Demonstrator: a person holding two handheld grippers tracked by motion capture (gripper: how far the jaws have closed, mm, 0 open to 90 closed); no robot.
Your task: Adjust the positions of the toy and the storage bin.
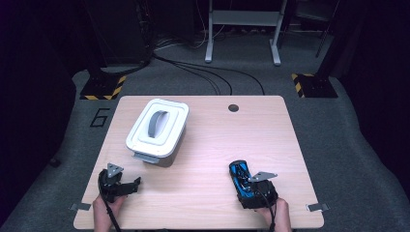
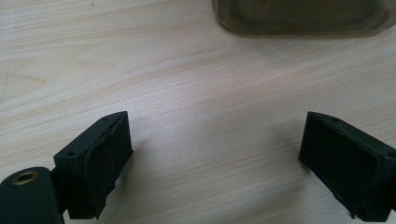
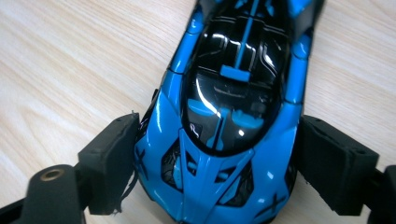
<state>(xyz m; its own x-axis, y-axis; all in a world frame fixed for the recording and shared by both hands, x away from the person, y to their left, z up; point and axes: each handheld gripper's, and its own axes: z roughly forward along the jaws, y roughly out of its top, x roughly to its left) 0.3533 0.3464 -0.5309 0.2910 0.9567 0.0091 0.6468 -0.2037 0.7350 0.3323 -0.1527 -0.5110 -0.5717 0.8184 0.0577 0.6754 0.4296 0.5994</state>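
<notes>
A blue and black toy car [image 1: 238, 171] lies on the wooden table [image 1: 212, 145] at the front right. My right gripper [image 1: 242, 186] has a jaw on each side of it. In the right gripper view both black pads [image 3: 112, 158] rest against the flanks of the car [image 3: 233, 84], so the gripper [image 3: 217, 161] is shut on it. My left gripper [image 1: 136, 184] sits at the front left, low over the table. In the left gripper view it [image 2: 215, 158] is open, with bare wood between its jaws.
A white lidded container [image 1: 157, 128] with a grey handle stands at the back left of the table, just beyond my left gripper; its lower wall [image 2: 299, 18] fills the top of the left gripper view. A round dark hole [image 1: 233, 108] marks the table's far edge.
</notes>
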